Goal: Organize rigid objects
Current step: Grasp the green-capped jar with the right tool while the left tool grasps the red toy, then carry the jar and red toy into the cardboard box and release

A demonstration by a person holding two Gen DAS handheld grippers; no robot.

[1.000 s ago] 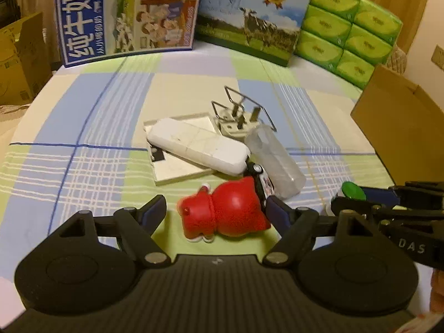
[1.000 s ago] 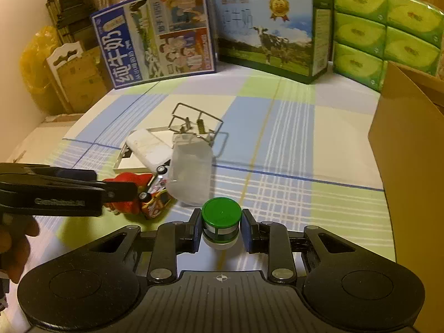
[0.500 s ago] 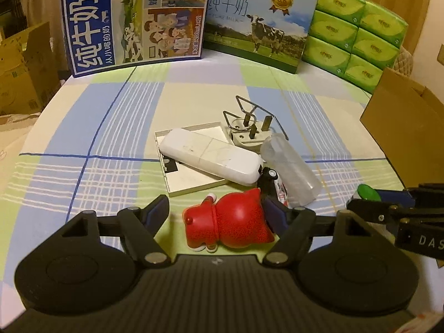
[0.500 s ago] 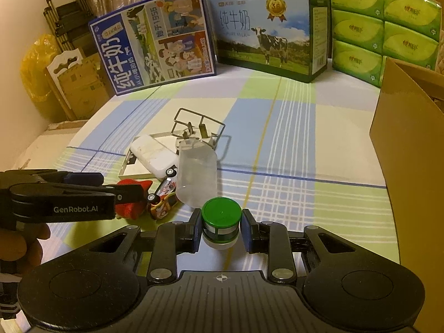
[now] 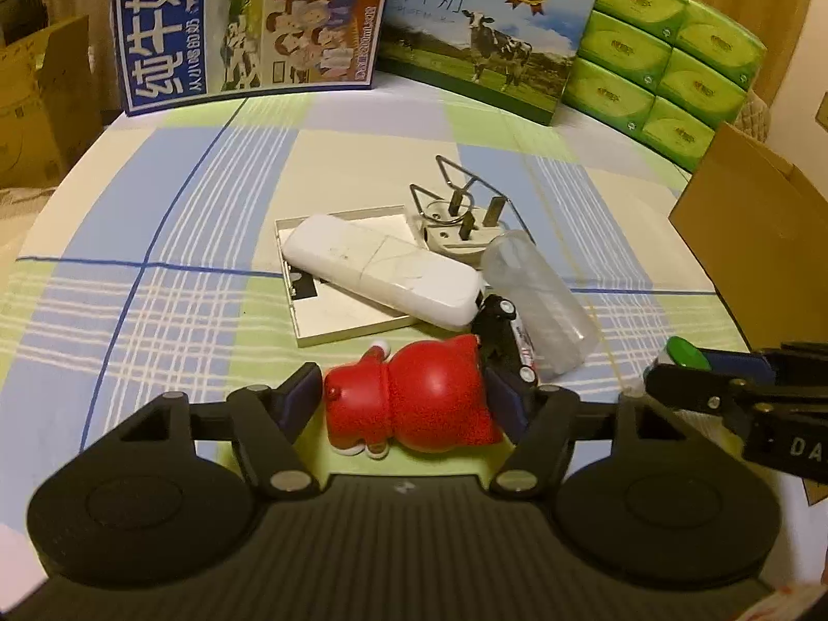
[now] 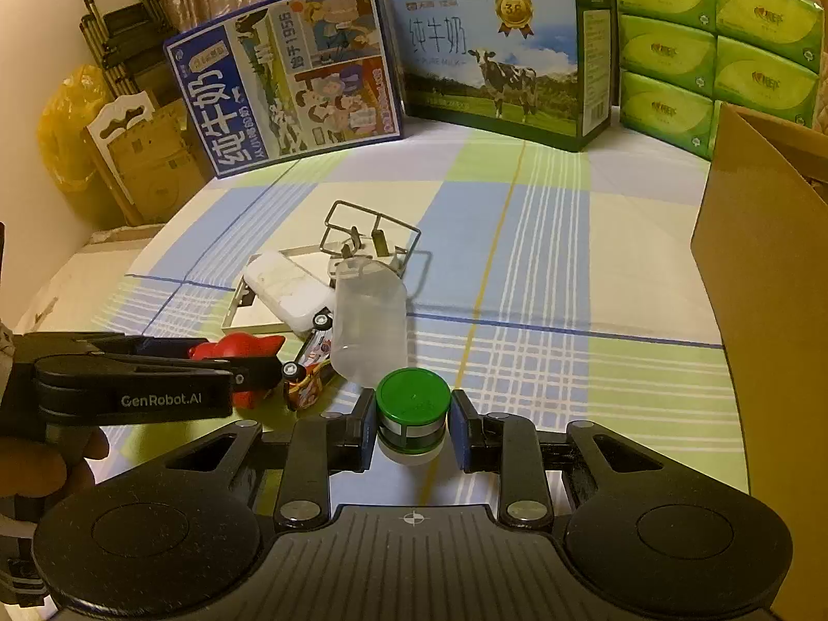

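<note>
My left gripper (image 5: 403, 396) is shut on a red pig figurine (image 5: 414, 398), lying on its side on the checked cloth; it also shows in the right wrist view (image 6: 235, 357). My right gripper (image 6: 411, 422) is shut on a small white jar with a green lid (image 6: 412, 406), also seen in the left wrist view (image 5: 685, 352). Just beyond lie a toy car (image 5: 509, 331), a clear plastic tube (image 5: 538, 300), a white remote-like case (image 5: 378, 271) on a flat white box lid (image 5: 341, 310), a white plug (image 5: 460, 238) and a wire frame (image 5: 466, 181).
An open cardboard box (image 6: 766, 279) stands at the right. Two milk cartons (image 5: 243, 20) (image 5: 486, 36) and stacked green tissue packs (image 5: 667, 52) line the back edge. Boxes and a yellow bag (image 6: 67, 134) sit off the left edge.
My left gripper's jaws have closed from wide open onto the red pig. The right gripper holds the green-lidded jar much as before.
</note>
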